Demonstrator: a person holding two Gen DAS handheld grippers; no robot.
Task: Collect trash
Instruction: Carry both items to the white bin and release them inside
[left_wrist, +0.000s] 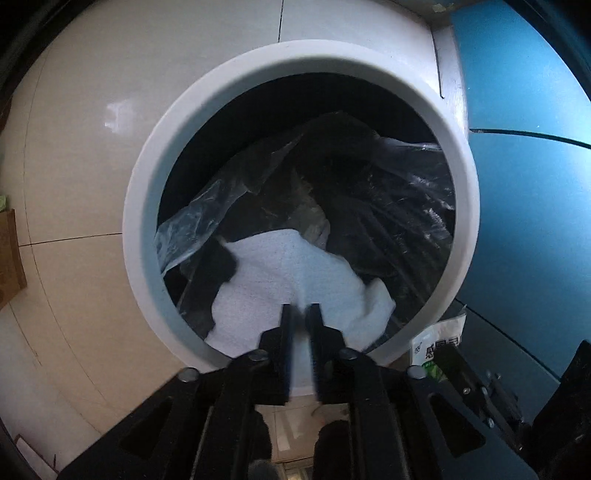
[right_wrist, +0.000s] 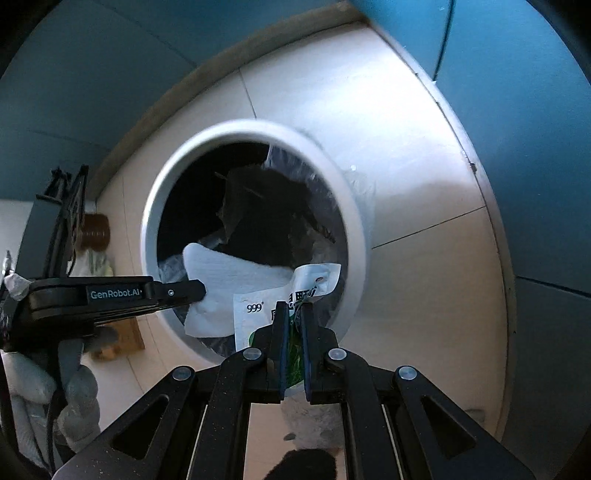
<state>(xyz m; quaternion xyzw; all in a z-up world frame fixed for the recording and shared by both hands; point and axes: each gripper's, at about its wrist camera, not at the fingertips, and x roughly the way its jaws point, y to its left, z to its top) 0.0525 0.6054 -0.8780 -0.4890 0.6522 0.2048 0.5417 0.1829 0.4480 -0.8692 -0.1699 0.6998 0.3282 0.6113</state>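
White paper towel (left_wrist: 295, 273) pinched in left tongs (left_wrist: 301, 314), one sachet (right_wrist: 291, 295) in right tongs (right_wrist: 293, 308), apparently over one bin (left_wrist: 147, 206).

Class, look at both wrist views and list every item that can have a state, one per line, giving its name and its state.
Trash bin: open, lidless, lined with a clear bag, partly filled.
Paper towel: clamped in the left tongs, hanging over the bin mouth.
Sachet: clamped in the right tongs, held above the bin rim, not yet dropped.
Bin liner: crumpled, slumped inside the bin.
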